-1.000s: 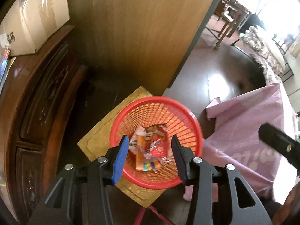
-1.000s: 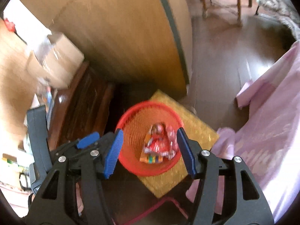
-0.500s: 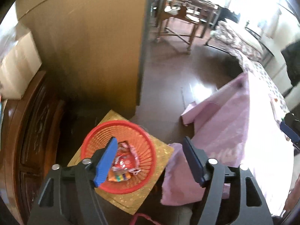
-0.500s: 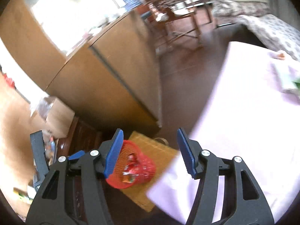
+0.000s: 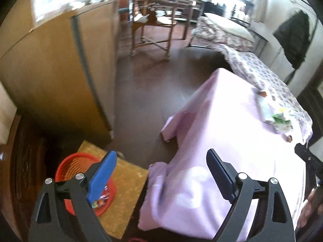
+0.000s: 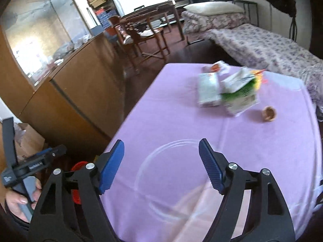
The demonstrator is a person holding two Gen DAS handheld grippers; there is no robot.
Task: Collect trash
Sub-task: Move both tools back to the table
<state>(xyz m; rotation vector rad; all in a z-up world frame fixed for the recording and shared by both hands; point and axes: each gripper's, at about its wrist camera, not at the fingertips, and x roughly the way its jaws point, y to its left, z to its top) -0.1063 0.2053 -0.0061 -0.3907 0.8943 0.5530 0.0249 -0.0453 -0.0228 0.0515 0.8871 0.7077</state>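
The red mesh basket stands on the floor at the lower left of the left wrist view, with colourful wrappers inside. My left gripper hangs above the floor between the basket and the table, its jaws opening with nothing between them. My right gripper is over the purple-clothed table, jaws also opening and empty. Farther along the table lie a white carton, a green-and-white carton, a small packet and a small brown cup.
A clear round dish sits on the cloth just under my right gripper. A tall wooden cabinet stands behind the basket, which rests on a yellow mat. Wooden chairs and a flowered bed stand beyond dark open floor.
Both views have swung from straight over the red basket up and across to the table. The basket has slid to the lower left. Both grippers' jaws stand wider than before.
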